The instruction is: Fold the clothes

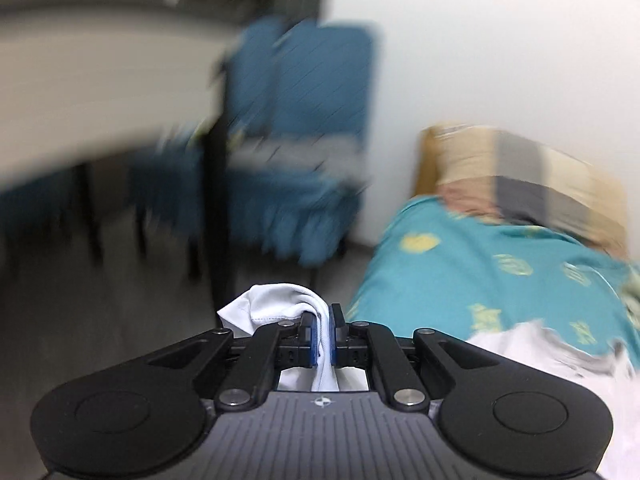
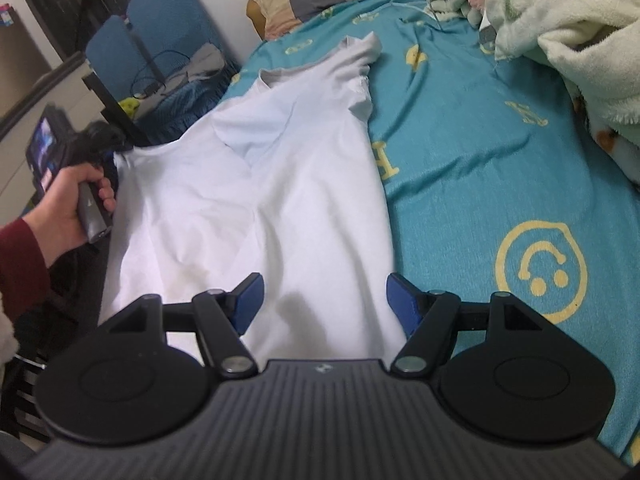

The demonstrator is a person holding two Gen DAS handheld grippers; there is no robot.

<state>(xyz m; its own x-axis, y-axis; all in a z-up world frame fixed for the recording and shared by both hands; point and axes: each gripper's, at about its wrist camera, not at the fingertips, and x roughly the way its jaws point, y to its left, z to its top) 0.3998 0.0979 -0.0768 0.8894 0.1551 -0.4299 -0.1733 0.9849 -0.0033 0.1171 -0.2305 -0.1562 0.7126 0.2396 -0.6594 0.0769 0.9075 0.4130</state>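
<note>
The left wrist view was smeared by motion: the blue chairs [image 1: 304, 128], a pale desk [image 1: 100, 80] and the checked pillow [image 1: 520, 176] showed only as soft shapes. In the sharp right wrist view, the left tongs [image 2: 110, 152] were mostly hidden behind the hand [image 2: 68, 200] gripping their handle, a dark red sleeve [image 2: 18, 264] cut off at the frame edge. The left tongs [image 1: 325, 330] were clamped together on a bunched edge of the white T-shirt [image 1: 276, 308]. The white T-shirt [image 2: 256, 200] lay spread on the teal bedsheet [image 2: 500, 152], its left edge lifted. The right tongs [image 2: 324, 300] stood apart over the shirt's near hem, not pinching it. A fluffy cream blanket [image 2: 572, 40] filled the right corner.
</note>
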